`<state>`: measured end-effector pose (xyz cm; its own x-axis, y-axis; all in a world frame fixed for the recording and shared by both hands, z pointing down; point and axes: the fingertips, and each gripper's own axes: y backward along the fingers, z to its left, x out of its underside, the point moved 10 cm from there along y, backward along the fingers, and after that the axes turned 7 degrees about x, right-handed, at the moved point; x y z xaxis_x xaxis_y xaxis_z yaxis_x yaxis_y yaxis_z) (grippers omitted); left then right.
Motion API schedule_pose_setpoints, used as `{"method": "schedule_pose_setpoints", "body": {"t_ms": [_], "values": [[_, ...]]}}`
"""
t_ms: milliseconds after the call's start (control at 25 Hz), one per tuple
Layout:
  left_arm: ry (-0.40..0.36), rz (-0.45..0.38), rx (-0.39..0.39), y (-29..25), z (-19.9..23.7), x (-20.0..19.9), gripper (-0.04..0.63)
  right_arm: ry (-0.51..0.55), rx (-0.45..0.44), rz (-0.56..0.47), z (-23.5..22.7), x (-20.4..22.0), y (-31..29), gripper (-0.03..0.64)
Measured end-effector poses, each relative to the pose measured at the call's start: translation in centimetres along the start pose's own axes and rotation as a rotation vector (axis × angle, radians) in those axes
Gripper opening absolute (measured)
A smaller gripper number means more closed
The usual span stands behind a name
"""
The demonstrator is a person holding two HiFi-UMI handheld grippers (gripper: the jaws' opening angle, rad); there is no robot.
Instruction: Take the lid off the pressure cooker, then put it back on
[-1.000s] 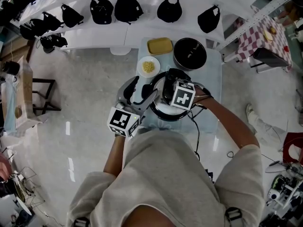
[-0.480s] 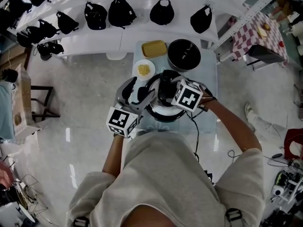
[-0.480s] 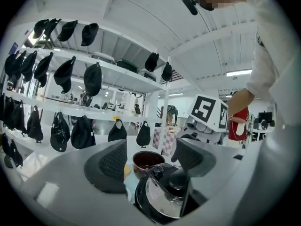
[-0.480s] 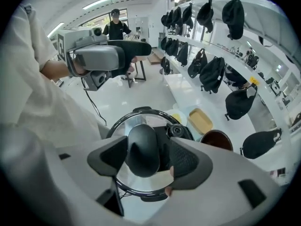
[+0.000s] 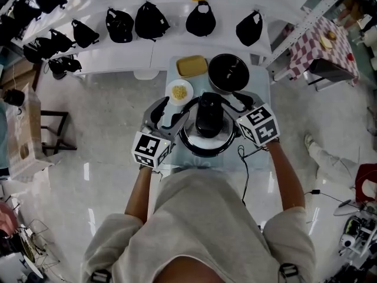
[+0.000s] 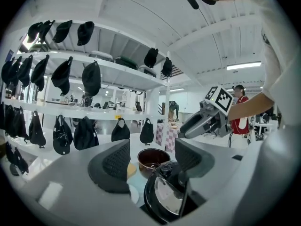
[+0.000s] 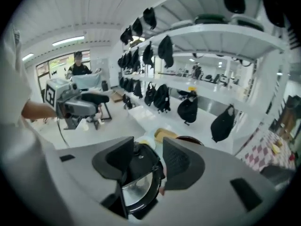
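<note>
The pressure cooker [image 5: 207, 135] stands on a small pale table [image 5: 262, 84] with its lid on; the lid's black handle [image 5: 209, 115] lies across the top. My left gripper [image 5: 175, 112] hovers at the cooker's left rim, open. Its jaws have just closed a little, with nothing between them. In the left gripper view, the left gripper [image 6: 151, 157] frames the cooker [image 6: 164, 197] below. My right gripper [image 5: 240, 101] is at the cooker's upper right, off the lid. Its jaws have just been closing, still apart and empty. The right gripper [image 7: 148, 157] looks down at the lid [image 7: 138, 182].
Behind the cooker on the table sit a black pot [image 5: 228, 72], a yellow dish [image 5: 192, 66] and a white plate of yellow food [image 5: 179, 91]. White shelves with black bags [image 5: 152, 21] run along the back. A checkered table [image 5: 321, 40] stands at the right.
My right gripper has lifted off the lid's handle and swung out to the cooker's right side, rolling as it went. The left gripper has stayed at the left rim.
</note>
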<state>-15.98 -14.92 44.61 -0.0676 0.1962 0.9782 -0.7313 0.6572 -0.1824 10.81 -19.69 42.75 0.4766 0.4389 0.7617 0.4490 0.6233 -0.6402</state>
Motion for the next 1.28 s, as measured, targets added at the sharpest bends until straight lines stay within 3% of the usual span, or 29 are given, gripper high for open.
{"method": "schedule_pose_setpoints", "body": {"t_ms": [200,520,680,800,1280], "values": [[0.006,-0.025,-0.02,-0.3,1.1,0.1,0.224,-0.192,0.211,-0.181,-2.7,1.2,3.4,0.153],[-0.011,-0.011,-0.078,-0.4,2.2,-0.2,0.085,-0.307,0.416,-0.413,-2.6,4.2,8.3,0.05],[-0.023,-0.013,-0.1,-0.3,2.1,-0.5,0.031,-0.342,0.508,-0.439,-1.9,6.6,10.0,0.002],[-0.021,-0.012,-0.114,0.2,1.8,-0.1,0.014,-0.379,0.517,-0.433,-1.3,7.9,10.4,0.002],[-0.036,-0.01,-0.12,0.4,1.2,0.1,0.011,-0.364,0.498,-0.411,-1.1,7.7,9.7,0.0]]}}
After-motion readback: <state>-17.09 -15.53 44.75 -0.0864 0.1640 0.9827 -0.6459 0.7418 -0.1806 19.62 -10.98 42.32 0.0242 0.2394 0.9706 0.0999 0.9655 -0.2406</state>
